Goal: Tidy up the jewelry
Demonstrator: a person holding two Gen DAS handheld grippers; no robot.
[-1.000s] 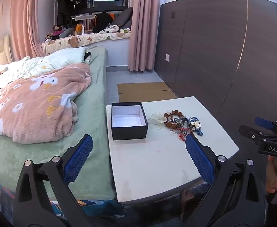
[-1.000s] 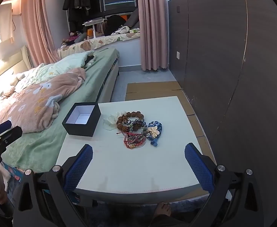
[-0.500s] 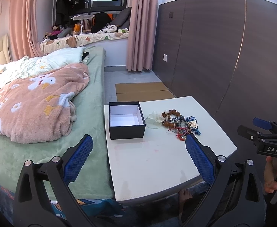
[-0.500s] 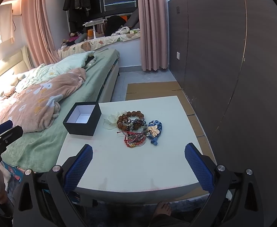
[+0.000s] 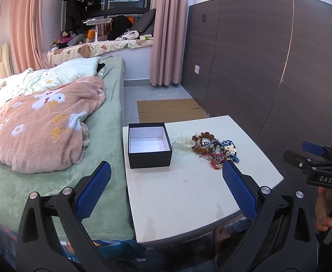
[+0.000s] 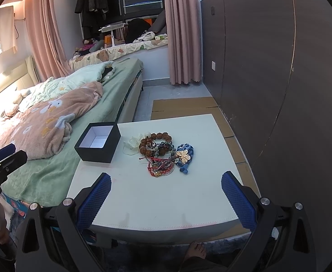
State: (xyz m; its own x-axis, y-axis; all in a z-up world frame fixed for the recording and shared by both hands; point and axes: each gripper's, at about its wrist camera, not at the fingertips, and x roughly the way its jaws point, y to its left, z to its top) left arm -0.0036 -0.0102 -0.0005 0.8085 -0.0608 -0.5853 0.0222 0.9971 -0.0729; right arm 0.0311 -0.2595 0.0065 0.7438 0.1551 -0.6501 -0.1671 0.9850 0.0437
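Note:
A pile of jewelry [image 5: 211, 147] [image 6: 163, 153] lies on the white table [image 5: 188, 192] [image 6: 154, 195]: brown bead bracelets, red cords, a blue chain with a gold flower, a pale white piece. To its left stands an open black box [image 5: 148, 146] [image 6: 99, 141] with a white, empty inside. My left gripper [image 5: 166, 179] hovers open over the table's near left part. Over the near edge my right gripper [image 6: 164, 190] is open too, short of the pile. Nothing sits between either pair of fingers.
A bed [image 5: 41, 124] with a green sheet and pink blanket runs along the table's left side. Dark wall panels [image 6: 279, 79] stand to the right. Flat cardboard [image 6: 184, 106] lies on the floor beyond the table. A bare foot [image 6: 196, 250] shows under the near edge.
Both views have shifted only slightly; the left gripper drifted a little so the table sits marginally lower and left. The jewelry and box have not moved. Both grippers remain open.

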